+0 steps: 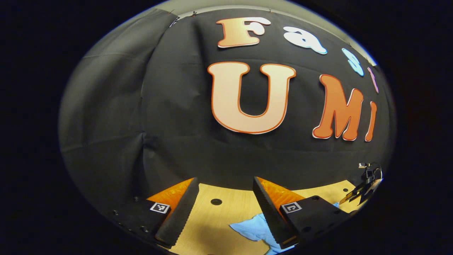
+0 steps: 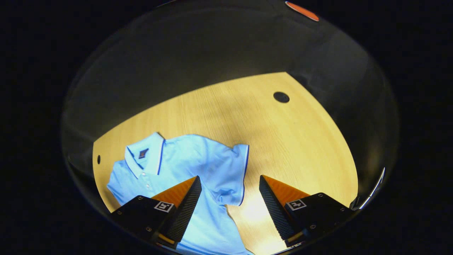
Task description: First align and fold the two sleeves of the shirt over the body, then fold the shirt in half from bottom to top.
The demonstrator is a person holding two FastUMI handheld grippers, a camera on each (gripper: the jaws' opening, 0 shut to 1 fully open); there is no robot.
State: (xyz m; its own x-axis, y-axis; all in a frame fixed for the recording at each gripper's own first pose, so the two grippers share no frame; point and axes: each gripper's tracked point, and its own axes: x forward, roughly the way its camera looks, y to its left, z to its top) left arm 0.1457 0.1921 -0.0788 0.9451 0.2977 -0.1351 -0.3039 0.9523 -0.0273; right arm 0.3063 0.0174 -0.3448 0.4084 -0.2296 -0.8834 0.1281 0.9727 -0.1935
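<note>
A light blue polo shirt (image 2: 191, 159) lies flat on the wooden table (image 2: 283, 141), collar (image 2: 145, 157) toward the far left, one short sleeve (image 2: 235, 177) spread out toward the right. My right gripper (image 2: 230, 184) hovers open above that sleeve, its fingers apart with the sleeve's edge between them in the view. In the left gripper view a corner of the same blue shirt (image 1: 253, 228) shows low on the table beside my left gripper's right finger. My left gripper (image 1: 224, 184) is open and holds nothing, aimed mostly at the booth's wall.
The table (image 1: 219, 216) has round cable holes (image 2: 281, 96) (image 1: 216, 202). The black cloth wall (image 1: 159, 124) stands close behind the table's far edge. At the table's right edge in the left gripper view sits a small dark clamp-like device (image 1: 364, 184).
</note>
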